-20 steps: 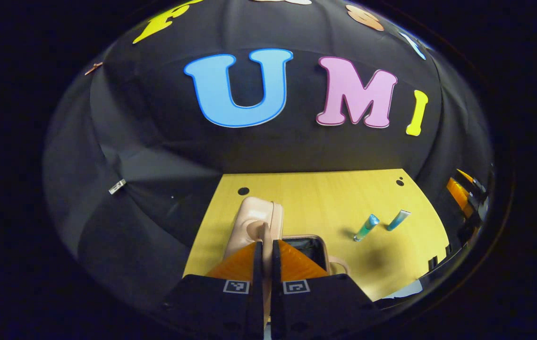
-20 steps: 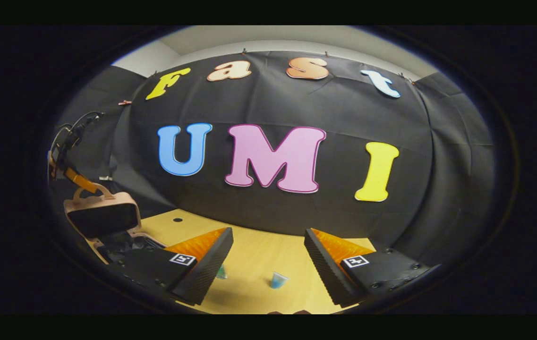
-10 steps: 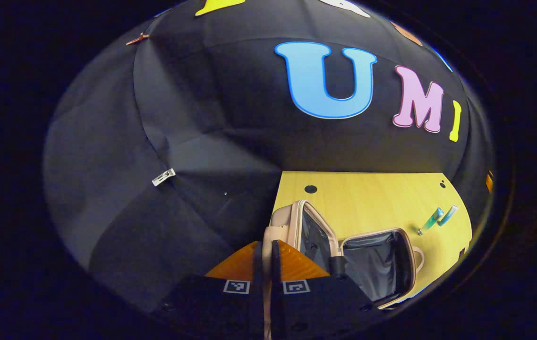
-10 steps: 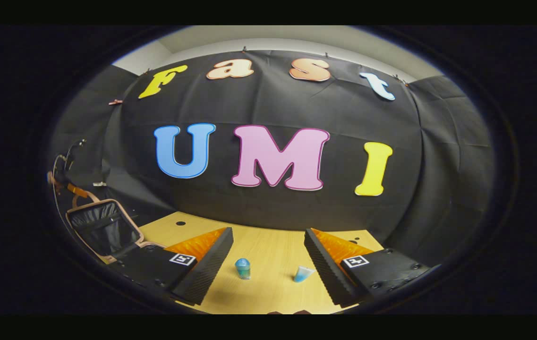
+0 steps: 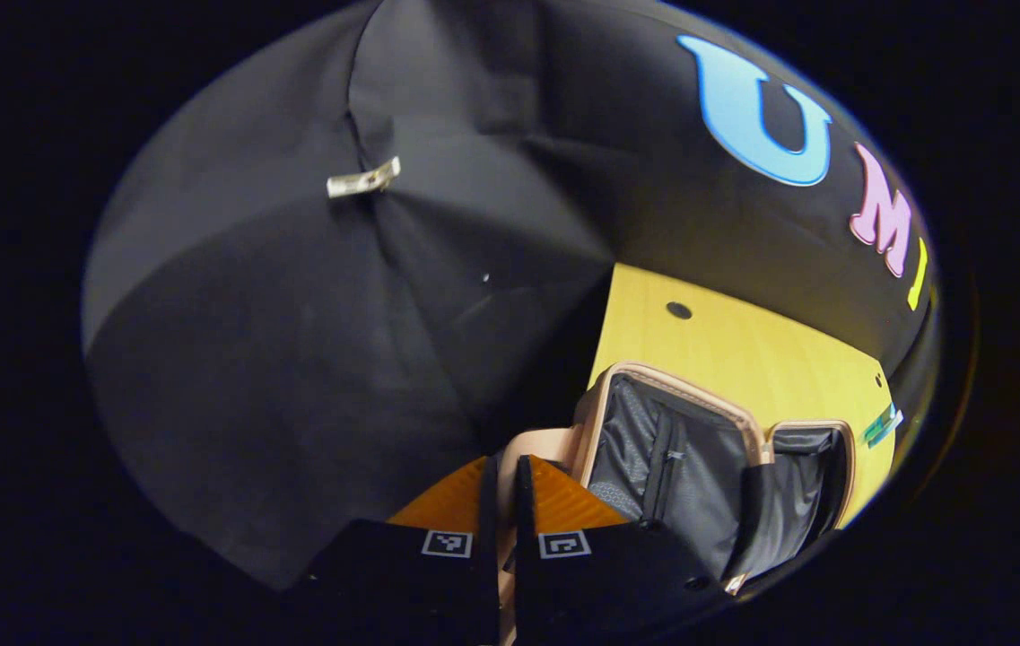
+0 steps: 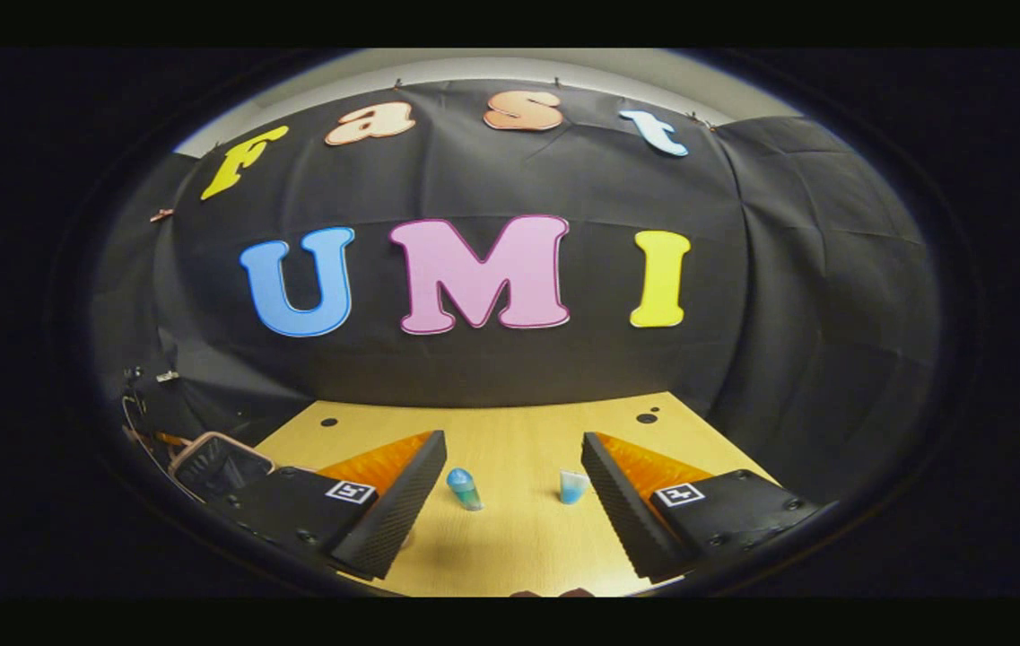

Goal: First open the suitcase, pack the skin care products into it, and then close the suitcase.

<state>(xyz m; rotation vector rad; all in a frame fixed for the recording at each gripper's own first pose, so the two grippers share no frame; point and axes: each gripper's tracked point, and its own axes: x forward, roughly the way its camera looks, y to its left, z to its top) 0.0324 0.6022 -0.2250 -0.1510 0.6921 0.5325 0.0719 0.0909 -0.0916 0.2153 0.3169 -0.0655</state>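
1. the yellow wooden desk [image 6: 510, 556] carried everything, its bare middle giving room for the open case to lie flat.
2. the beige hard-shell suitcase with dark grey lining [image 5: 707, 449] lay opened at the desk's left end, both lined halves showing in the left gripper view; in the right gripper view only a corner of it [image 6: 221, 462] showed at the far left. judged from that, the opening step was about done and packing not yet begun.
3. the left tongs [image 5: 502, 502] stood nearly closed on the suitcase's thin beige handle strap [image 5: 532, 444], which ran up between the two fingers; that pinch was probably what let the lid be swung over and laid down.
4. the right tongs [image 6: 510, 502] stood wide apart and empty, hovering low over the desk with the two products framed between the fingers, likely lined up for a pick.
5. the teal skin care tube with a rounded cap [image 6: 465, 489] and the smaller pale blue skin care tube [image 6: 573, 485] rested on the desk, apart from each other and well apart from the suitcase.
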